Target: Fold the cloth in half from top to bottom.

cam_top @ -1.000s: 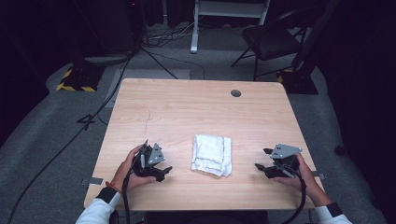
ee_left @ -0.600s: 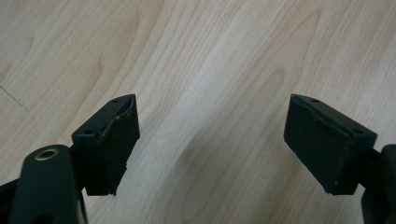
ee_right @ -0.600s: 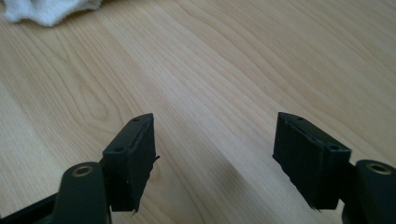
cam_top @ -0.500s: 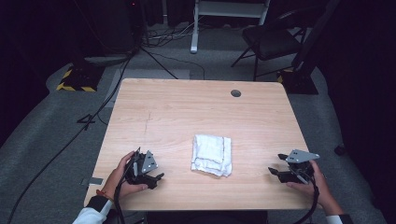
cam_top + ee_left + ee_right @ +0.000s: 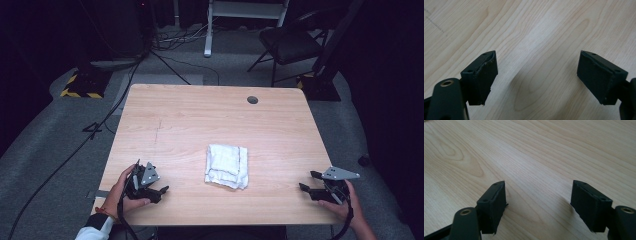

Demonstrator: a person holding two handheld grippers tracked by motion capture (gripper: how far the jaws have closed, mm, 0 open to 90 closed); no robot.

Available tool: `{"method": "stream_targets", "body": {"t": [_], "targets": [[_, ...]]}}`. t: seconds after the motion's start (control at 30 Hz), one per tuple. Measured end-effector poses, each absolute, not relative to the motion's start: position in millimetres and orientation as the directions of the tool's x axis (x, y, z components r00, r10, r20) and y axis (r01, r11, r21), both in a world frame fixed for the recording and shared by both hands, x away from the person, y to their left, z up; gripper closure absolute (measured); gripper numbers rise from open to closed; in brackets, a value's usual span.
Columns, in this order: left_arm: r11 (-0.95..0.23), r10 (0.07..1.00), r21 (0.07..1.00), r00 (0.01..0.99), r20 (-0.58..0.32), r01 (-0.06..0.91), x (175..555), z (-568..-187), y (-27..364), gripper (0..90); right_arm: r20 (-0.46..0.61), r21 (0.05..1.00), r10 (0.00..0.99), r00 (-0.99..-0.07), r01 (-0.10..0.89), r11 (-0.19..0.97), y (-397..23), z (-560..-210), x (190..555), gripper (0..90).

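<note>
1. Since the earlier frames, both hands had drawn back toward the near edge of the light wooden table point(image 5: 210, 115). The folded white cloth point(image 5: 227, 165) lay unmoved near its middle.
2. The left gripper point(image 5: 159, 190) and right gripper point(image 5: 308, 180) each had jaws standing apart over bare wood, gripping nothing.
3. The right forearm was cut off at the frame's bottom; the cloth's fold lines were perhaps doubled, hard to make out.
4. Open tabletop separated the cloth from both grippers; the right gripper sat close to the table's near right corner.
</note>
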State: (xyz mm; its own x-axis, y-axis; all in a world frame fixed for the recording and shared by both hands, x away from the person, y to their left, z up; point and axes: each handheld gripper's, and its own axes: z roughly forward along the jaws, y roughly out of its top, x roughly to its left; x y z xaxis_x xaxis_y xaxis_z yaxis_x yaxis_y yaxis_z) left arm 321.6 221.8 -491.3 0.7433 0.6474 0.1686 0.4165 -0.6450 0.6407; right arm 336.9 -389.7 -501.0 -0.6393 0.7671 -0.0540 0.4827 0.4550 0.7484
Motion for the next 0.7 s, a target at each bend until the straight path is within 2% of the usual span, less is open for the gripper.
{"method": "stream_targets", "body": {"t": [0.3,0.43,0.53,0.7], "targets": [[-0.581,0.705,0.666,0.699,0.124,0.468,321,-497,247,17.8,-0.028,0.751,0.797,-0.603,0.514,0.415,-398,-502,332,26.2],[-0.540,0.731,0.685,0.676,0.092,0.490,321,-500,261,17.4,-0.005,0.744,0.815,-0.579,0.543,0.390,-401,-503,332,22.4],[-0.474,0.760,0.695,0.650,0.013,0.541,321,-503,272,17.2,-0.003,0.744,0.822,-0.569,0.549,0.382,-402,-503,331,22.2],[-0.456,0.773,0.690,0.635,-0.005,0.561,321,-504,276,17.3,-0.001,0.743,0.825,-0.565,0.552,0.379,-402,-503,331,21.7]]}}
